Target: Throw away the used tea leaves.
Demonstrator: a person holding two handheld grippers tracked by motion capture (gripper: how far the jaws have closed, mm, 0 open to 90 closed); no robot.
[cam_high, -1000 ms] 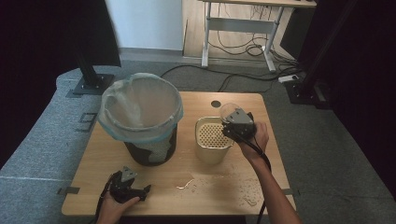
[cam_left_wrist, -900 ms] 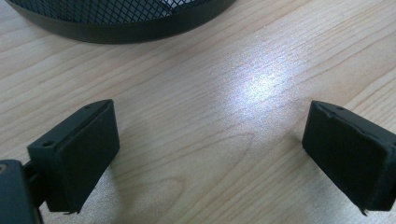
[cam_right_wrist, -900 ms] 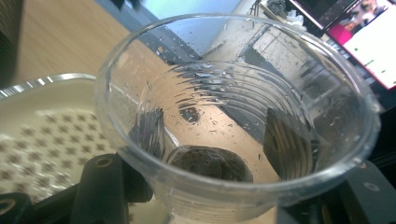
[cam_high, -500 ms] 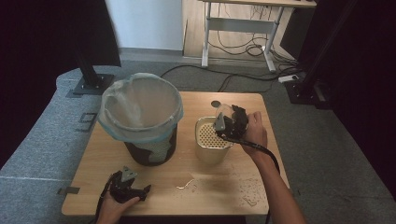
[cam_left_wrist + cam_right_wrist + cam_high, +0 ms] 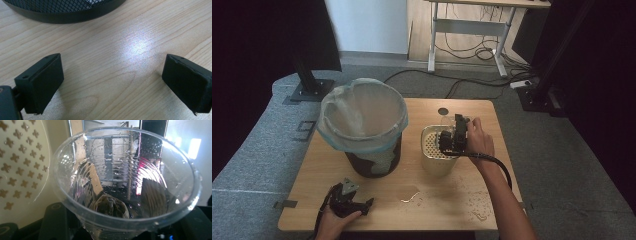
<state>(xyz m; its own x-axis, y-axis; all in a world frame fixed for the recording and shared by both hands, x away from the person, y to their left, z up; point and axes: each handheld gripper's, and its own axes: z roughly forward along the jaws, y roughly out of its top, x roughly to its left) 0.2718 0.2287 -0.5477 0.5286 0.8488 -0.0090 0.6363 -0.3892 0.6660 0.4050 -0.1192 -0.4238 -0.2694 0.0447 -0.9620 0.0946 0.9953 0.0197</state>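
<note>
My right gripper [image 5: 453,137] is shut on a clear, wet plastic cup [image 5: 125,182], held tilted over a cream container [image 5: 434,159] whose insert is pierced with small holes. A brownish lump [image 5: 110,207] sits at the cup's bottom, and the pierced cream surface [image 5: 22,165] lies just beside the cup's rim. My left gripper [image 5: 354,202] rests on the table's front left with its jaws wide open on bare wood [image 5: 111,75]. The black mesh base of a bin [image 5: 62,12] is just ahead of it.
A black mesh bin with a pale plastic liner [image 5: 362,120] stands at the left of the wooden table [image 5: 492,150]. Spilled water [image 5: 412,195] and droplets [image 5: 477,210] lie near the front edge. A round hole [image 5: 442,111] is at the table's back.
The right hand has come left and down with the cup, from beside the cream container to over its opening. The left hand has stayed put.
</note>
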